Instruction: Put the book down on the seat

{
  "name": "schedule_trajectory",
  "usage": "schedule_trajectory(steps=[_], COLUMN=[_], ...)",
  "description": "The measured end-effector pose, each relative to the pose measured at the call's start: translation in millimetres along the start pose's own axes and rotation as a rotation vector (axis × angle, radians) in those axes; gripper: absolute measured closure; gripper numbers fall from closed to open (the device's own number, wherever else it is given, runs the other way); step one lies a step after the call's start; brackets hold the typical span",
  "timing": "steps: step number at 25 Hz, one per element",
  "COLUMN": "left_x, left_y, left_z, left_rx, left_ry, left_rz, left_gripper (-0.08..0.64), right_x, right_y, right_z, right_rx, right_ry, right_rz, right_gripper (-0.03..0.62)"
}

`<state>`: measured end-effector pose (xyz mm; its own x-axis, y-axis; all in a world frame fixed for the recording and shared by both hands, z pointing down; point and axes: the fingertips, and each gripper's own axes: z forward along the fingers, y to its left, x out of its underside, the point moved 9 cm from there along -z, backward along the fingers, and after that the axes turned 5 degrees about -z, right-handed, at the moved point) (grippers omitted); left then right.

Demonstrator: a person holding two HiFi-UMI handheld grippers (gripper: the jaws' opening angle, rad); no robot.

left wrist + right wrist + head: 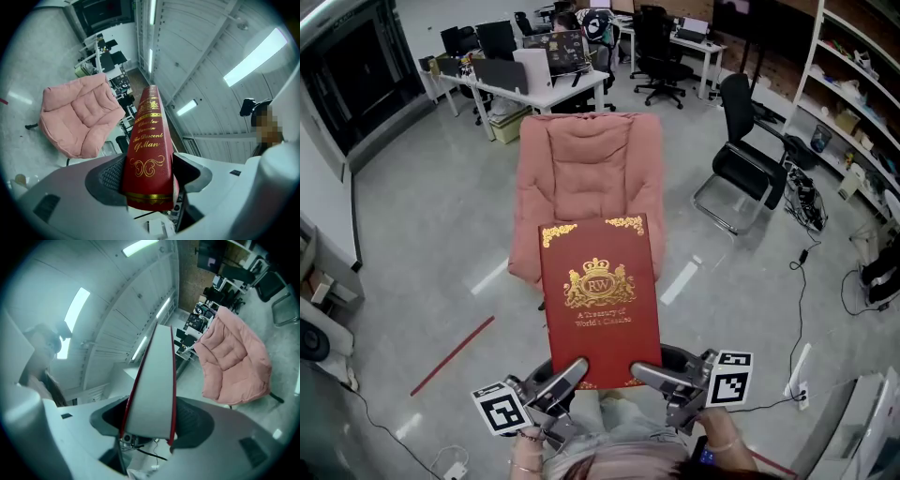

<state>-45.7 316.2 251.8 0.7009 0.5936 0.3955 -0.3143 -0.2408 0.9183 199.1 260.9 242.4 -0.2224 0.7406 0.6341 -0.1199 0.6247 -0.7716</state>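
Paired grip, left claw (564, 375) and right claw (654, 375) clenched on red gilt-stamped book (600, 300) (spine leftward), pink padded armchair (586, 173) beyond.

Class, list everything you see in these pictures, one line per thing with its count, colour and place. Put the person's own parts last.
book: one, red with gold print, held up in front of the armchair, not yet on the seat
armchair: one, pink, on the floor straight ahead
office chairs: several, black, one right of the armchair, others by the desks
desks: a few, white, at the back
shelves: one unit, white, along the right wall
tape strip: one, red, on the floor at left
left tool: one, grey, shut on the book's near left corner
right tool: one, grey, shut on its near right corner
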Motion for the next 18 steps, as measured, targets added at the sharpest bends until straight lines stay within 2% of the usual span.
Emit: schedule_trajectory(steps=[9, 18], left_x=[-28, -88], left_y=[23, 57], left_z=[20, 57], left_rx=[-0.003, -0.001], left_ry=[0.005, 0.035], left_rz=[-0.012, -0.019], left_gripper=[0.273, 0.268], right_x=[-19, -55], right_y=[-26, -68], right_z=[22, 65], right_rx=[0.024, 0.063], right_ry=[0.006, 0.004], right_rz=[0.002, 0.011], right_gripper=[0.308, 0.308])
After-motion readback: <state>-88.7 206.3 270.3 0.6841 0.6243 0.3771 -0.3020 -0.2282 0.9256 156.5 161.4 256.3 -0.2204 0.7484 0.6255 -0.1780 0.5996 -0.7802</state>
